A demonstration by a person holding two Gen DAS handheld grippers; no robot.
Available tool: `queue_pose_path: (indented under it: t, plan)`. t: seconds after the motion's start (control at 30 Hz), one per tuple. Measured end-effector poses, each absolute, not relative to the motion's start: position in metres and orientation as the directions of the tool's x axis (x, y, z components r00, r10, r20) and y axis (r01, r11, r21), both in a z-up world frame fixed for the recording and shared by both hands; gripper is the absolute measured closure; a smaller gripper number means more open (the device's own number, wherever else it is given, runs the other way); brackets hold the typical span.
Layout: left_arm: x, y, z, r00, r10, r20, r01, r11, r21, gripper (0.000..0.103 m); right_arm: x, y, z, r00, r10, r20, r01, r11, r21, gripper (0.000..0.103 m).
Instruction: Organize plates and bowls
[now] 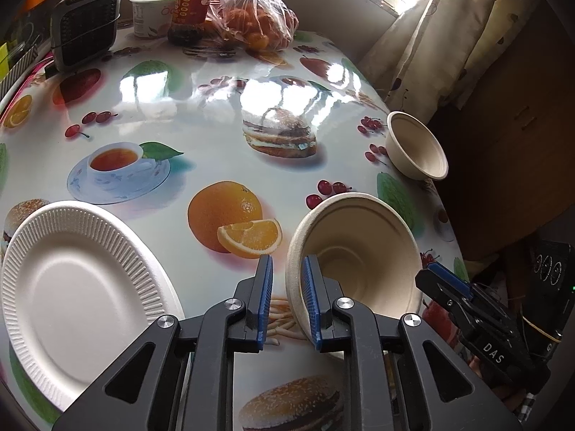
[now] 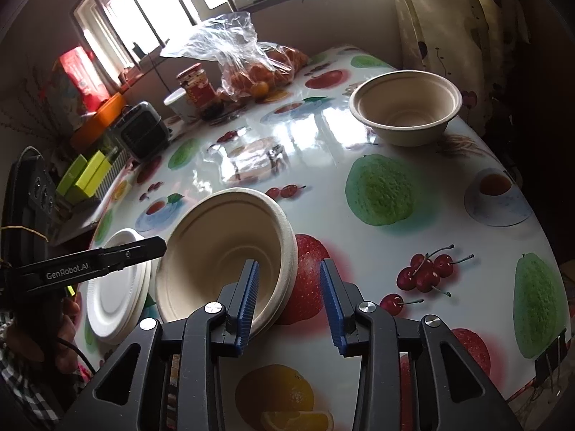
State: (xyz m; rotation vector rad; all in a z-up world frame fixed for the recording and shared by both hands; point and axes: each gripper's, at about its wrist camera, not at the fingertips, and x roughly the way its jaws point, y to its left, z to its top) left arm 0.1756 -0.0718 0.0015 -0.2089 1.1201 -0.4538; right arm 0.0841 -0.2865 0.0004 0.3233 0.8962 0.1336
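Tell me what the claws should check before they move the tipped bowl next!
1. Near bowl rim sits between the left claw pads: ok.
2. Left claw squeezing the rim tightly: cannot tell.
3. Right claw open, one finger inside the near bowl and one outside: ok.
4. Near bowl sitting level: not ok, it is tipped up on its side.
5. Far bowl upright and empty, ready for nesting: ok.
6. White plates out of the way, apart from the near bowl: ok.
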Motion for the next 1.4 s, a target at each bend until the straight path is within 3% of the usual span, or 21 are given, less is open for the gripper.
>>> queue_pose_path:
  t: [1.4]
  plan:
    - [0.275,-0.2,0.045,0.358,-0.5,-0.788,0.45,0.832,-0.324,0.082,0.128,-0.397,0.03,0.709,0.011,-0.705,0.219,0.947,0.234,0.066]
